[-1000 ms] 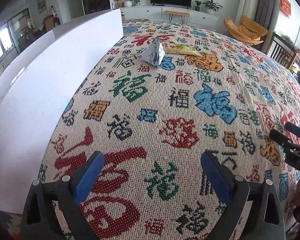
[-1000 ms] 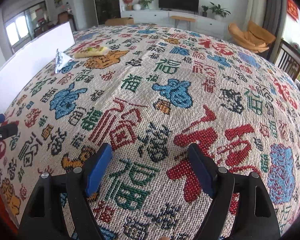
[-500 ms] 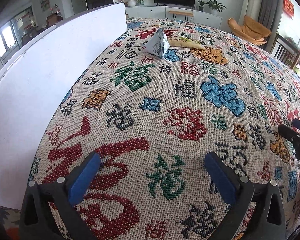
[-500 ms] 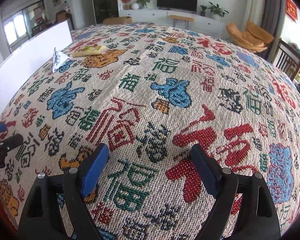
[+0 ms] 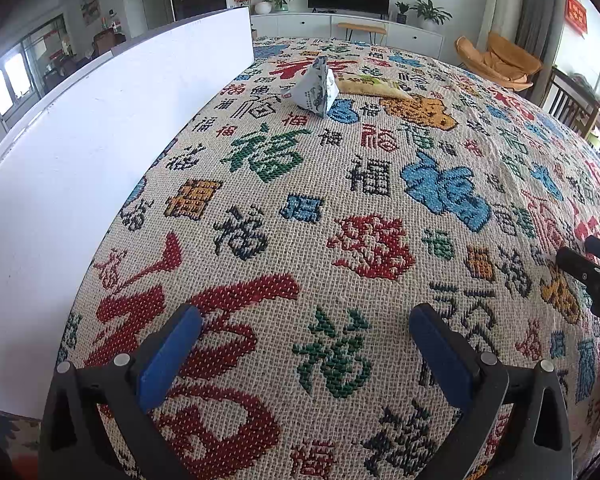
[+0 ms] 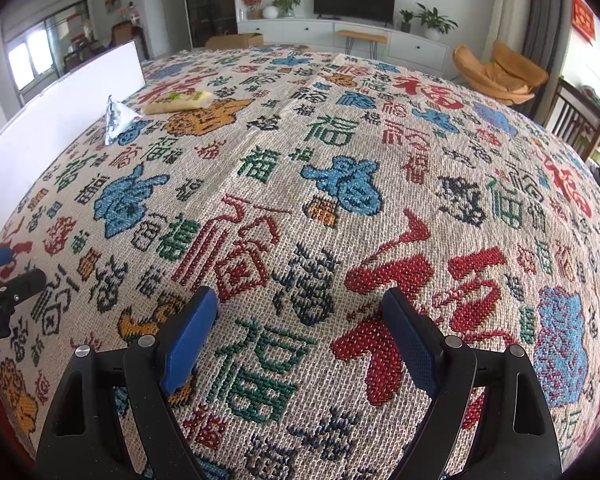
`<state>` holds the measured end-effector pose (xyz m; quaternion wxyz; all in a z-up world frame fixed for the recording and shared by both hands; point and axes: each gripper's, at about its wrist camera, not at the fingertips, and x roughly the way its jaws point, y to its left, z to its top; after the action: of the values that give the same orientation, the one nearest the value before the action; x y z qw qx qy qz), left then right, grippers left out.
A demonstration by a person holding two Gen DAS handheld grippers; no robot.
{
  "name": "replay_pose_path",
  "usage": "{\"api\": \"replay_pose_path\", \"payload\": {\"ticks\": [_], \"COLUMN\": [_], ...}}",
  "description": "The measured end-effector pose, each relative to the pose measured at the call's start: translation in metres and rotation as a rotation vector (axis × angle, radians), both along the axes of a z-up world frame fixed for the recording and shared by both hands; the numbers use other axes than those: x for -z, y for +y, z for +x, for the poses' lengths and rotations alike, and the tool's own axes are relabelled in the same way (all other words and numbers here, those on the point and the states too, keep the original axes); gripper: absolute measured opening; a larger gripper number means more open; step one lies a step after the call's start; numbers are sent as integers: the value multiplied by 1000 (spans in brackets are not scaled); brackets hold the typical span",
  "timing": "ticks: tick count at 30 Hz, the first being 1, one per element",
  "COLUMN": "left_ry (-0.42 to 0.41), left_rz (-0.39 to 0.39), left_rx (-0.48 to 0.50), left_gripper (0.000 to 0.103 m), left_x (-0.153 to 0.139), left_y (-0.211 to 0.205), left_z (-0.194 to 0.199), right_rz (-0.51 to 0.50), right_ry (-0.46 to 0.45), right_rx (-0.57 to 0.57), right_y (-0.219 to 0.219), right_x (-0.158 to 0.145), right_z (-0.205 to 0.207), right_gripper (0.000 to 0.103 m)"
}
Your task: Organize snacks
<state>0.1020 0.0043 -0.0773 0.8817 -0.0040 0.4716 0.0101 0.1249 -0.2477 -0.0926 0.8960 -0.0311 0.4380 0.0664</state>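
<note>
Two snacks lie at the far side of the patterned tablecloth: a white-and-blue pyramid-shaped packet (image 5: 313, 89) and, just behind it, a flat yellow-green packet (image 5: 370, 85). Both also show in the right wrist view, the pyramid packet (image 6: 116, 119) and the yellow packet (image 6: 179, 101), at upper left. My left gripper (image 5: 305, 354) is open and empty, low over the near cloth, far from the snacks. My right gripper (image 6: 299, 338) is open and empty over the cloth. Each gripper's tip shows at the edge of the other's view.
A long white board (image 5: 80, 152) stands upright along the left edge of the table, close to the snacks; it also shows in the right wrist view (image 6: 60, 112). The tablecloth (image 6: 340, 152) covers the whole table. Chairs and a TV cabinet stand beyond the table.
My left gripper has moved forward toward the snacks, which look larger now. The right gripper has barely shifted. Both stay open.
</note>
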Motion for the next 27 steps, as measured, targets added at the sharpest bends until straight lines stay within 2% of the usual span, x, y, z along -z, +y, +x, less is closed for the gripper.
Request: {"api": "replay_pose_path", "payload": {"ticks": [9,12,15,19,23,27], "left_ry": [-3,-5,-9,-14,-20,-22], "left_rz": [0,1,1,0,-1,1], "left_rx": [0,0,-1,-2,-3,-1], "left_gripper": [103,103,103,103,103,103], "left_x": [0,0,-1,-1,0,0], "left_y": [0,0,0,0,0,-1], "left_z": [-1,0,-1,0,3,5], "right_rz": [-10,-19,14,66,112,-13], "right_ry": [22,71,39,18,53,29], "right_rx": [-18,-71,-104,-212,-339,-359], "right_y": [1,7,16,49,102,150], "right_x": [-1,-7,-25,-48,-56,-57], "right_z": [4,27,53,92,125,157], "right_gripper": [87,87,87,87,87,86]}}
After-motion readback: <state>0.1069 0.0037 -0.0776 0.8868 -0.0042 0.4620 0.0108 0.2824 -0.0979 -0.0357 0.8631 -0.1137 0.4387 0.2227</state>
